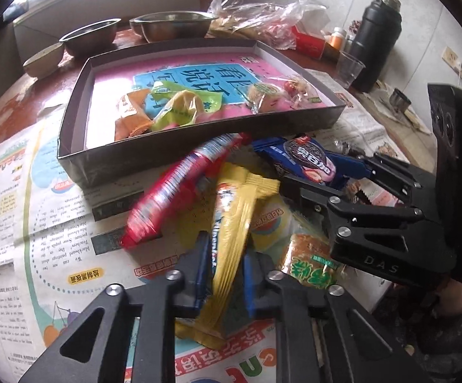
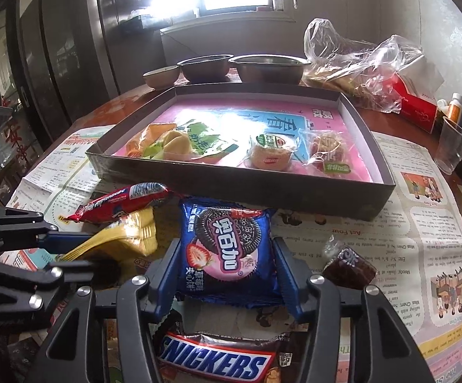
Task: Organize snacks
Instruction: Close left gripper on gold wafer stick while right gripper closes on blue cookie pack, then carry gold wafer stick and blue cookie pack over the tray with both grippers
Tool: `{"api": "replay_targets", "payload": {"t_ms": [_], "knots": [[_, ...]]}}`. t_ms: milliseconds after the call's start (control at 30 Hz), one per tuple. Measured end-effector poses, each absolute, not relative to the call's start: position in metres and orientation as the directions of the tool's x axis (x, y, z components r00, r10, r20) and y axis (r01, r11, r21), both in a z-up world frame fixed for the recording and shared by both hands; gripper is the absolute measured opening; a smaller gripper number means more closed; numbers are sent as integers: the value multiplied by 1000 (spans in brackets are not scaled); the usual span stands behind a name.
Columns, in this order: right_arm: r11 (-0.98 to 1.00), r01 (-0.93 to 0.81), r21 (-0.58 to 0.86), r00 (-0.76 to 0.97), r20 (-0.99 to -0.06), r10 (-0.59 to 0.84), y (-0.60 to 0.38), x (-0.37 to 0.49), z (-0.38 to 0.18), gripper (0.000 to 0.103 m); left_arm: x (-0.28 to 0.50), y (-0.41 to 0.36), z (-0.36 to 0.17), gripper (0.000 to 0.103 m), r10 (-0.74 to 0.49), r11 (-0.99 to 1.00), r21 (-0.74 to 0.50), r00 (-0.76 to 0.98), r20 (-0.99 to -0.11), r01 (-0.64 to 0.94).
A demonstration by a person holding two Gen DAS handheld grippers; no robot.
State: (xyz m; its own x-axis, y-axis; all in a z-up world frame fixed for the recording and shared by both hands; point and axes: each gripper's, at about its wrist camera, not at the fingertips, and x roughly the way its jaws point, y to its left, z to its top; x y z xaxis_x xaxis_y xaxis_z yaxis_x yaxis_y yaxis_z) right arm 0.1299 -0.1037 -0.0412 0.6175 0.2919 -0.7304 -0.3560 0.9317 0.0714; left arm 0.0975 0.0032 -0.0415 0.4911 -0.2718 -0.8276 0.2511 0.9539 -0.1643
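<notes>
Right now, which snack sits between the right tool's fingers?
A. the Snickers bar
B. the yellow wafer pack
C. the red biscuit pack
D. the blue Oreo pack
D: in the right wrist view the blue Oreo pack sits squarely between the right tool's fingers.

Tray [image 2: 294, 198] on the newspaper [image 2: 422, 223], bowls [image 2: 205, 67] behind it, wrapped snacks [image 2: 272, 156] inside it, Oreo pack [image 2: 227, 249] just before its front wall, Snickers bar [image 2: 215, 360] nearer still, plastic cup [image 2: 454, 146] to its right.
</notes>
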Motion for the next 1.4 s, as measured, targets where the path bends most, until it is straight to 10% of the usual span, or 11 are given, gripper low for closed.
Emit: {"api": "replay_targets", "payload": {"t_ms": [1400], "knots": [[934, -318, 163, 690, -636, 346, -133, 115, -2, 54, 97, 16, 7, 15, -285, 959, -218, 611, -739, 184]]}}
